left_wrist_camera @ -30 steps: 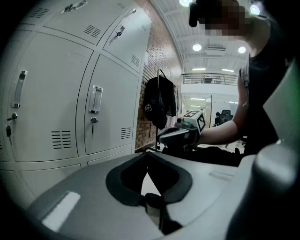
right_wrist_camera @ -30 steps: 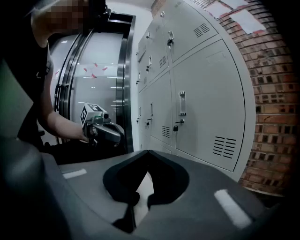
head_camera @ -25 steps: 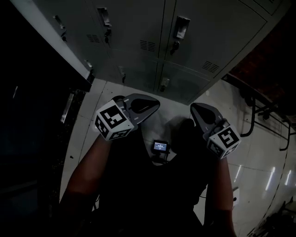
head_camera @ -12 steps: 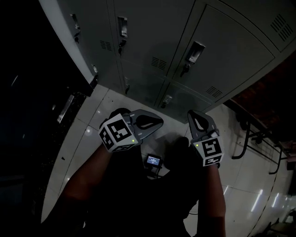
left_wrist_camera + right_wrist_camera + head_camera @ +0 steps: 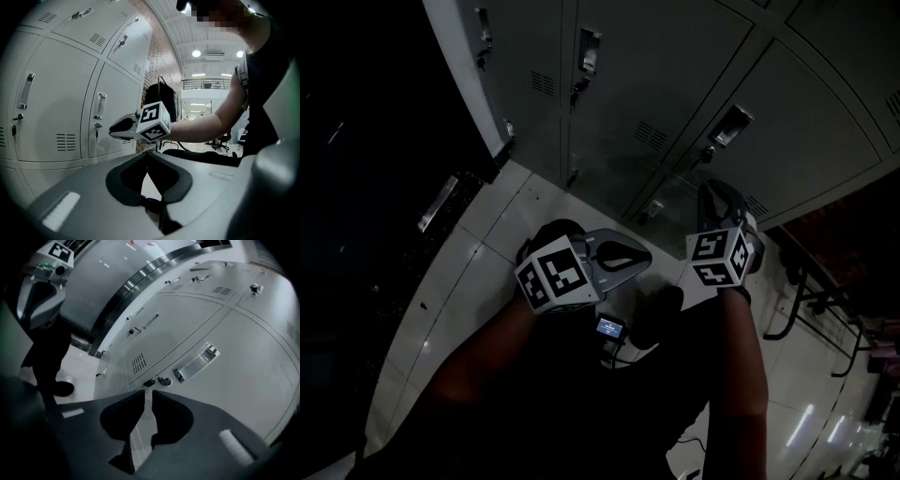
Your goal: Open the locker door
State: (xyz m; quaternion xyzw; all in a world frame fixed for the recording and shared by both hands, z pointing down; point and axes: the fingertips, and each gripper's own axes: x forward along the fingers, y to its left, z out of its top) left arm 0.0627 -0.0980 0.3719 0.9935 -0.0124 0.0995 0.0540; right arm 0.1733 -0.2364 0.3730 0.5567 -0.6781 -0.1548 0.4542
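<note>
A bank of grey lockers (image 5: 675, 84) fills the top of the head view. The nearest door has a recessed metal handle (image 5: 729, 122) with a key lock (image 5: 707, 152) under it. My right gripper (image 5: 713, 190) is raised just below that lock and points at the door. In the right gripper view the handle (image 5: 197, 362) and the lock (image 5: 164, 380) lie just past my right gripper (image 5: 148, 393). Its jaws are opening with a narrow slit and nothing between them. My left gripper (image 5: 639, 255) hangs lower and to the left with its tips together and empty.
A dark cabinet (image 5: 384, 187) stands at the left, beside the lockers. White floor tiles (image 5: 459, 281) run below. A black metal frame (image 5: 797, 300) stands on the floor at the right. A small lit screen (image 5: 609, 326) hangs at the person's chest.
Both grippers have come closer to the lockers. The right one has risen up towards the door's handle and lock, while the left has stayed low.
</note>
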